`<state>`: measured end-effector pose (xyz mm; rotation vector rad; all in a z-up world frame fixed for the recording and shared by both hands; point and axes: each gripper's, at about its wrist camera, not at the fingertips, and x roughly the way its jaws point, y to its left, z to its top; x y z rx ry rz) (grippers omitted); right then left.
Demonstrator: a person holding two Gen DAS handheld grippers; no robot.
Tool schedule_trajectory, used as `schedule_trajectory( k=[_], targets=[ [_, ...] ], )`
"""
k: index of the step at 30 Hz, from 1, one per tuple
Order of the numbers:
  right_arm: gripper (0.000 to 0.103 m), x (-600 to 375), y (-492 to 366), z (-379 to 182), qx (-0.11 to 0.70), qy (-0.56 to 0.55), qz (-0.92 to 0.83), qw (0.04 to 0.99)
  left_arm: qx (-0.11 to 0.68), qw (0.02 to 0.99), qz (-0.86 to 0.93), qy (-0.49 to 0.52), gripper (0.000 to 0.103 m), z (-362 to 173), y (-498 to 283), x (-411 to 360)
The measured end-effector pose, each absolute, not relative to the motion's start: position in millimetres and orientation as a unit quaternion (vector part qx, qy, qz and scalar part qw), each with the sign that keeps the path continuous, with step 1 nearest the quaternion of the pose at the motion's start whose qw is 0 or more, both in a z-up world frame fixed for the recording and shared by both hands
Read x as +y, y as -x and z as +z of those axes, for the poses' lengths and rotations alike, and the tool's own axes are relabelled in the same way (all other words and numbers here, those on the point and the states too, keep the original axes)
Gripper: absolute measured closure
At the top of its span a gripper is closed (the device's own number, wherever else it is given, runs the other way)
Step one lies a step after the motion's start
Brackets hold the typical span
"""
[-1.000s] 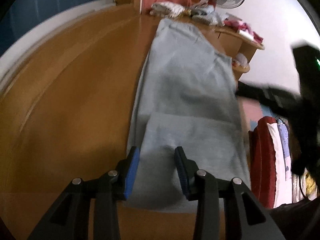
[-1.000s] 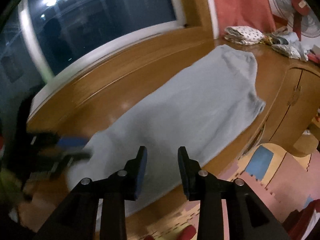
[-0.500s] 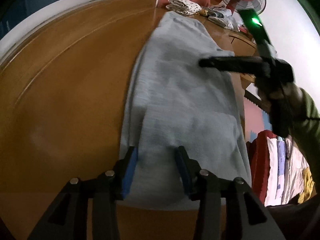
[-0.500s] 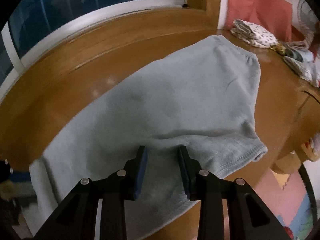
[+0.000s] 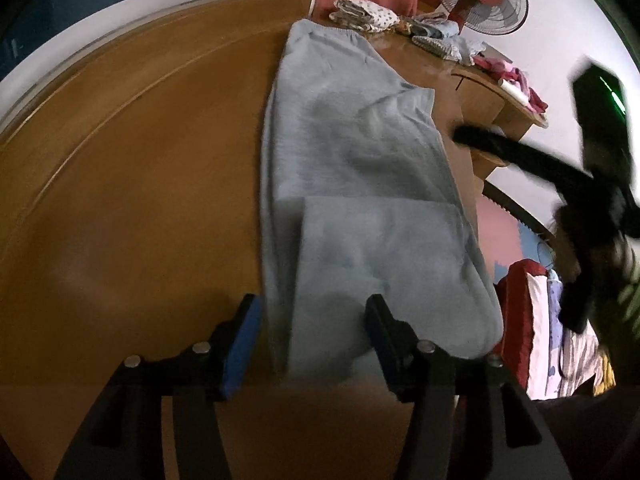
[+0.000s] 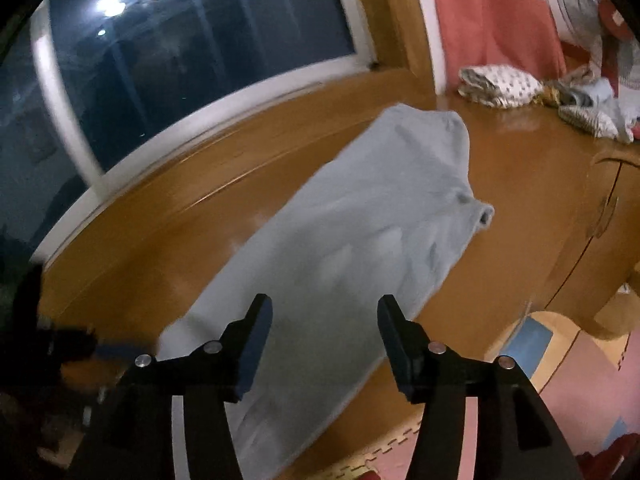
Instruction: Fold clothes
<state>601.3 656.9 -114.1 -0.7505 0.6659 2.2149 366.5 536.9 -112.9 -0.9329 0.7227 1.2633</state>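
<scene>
Grey garment (image 5: 360, 184) lies flat along the wooden ledge (image 5: 132, 184), near end folded over. Left gripper (image 5: 310, 344) and right gripper (image 6: 324, 344): jaws opening, nothing held. Risk: garment's long edge sits near the ledge's rim; a one-sided pull could drag it off or undo the fold.

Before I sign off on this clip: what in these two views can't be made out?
- Near end of the grey garment: left wrist view, hidden behind the left gripper, whose opening jaws show no pinched cloth.
- Right gripper: left wrist view, a motion-blurred streak; its own view shows opening jaws, nothing between.
- Left gripper: right wrist view, dark and cut by the frame edge.
- Folded pile: too small.
</scene>
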Motion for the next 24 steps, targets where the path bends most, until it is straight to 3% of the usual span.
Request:
schedule_trajectory(
  k=[12, 20, 22, 24],
  targets=[
    [0.048, 539, -601, -132, 0.2, 0.346, 0.855, 0.332, 0.377, 0.694, 0.503, 0.351, 0.051, -121, -367, 498],
    [0.048, 525, -587, -149, 0.152, 0.355, 0.85, 0.358, 0.375, 0.716, 0.489, 0.327, 0.051, -132, -382, 497],
    [0.053, 524, -584, -151, 0.149, 0.356, 0.85, 0.359, 0.37, 0.72, 0.489, 0.324, 0.051, -133, -383, 497],
    [0.067, 525, -583, -153, 0.161, 0.355, 0.848, 0.358, 0.365, 0.724, 0.489, 0.32, 0.051, -133, -384, 496]
  ],
)
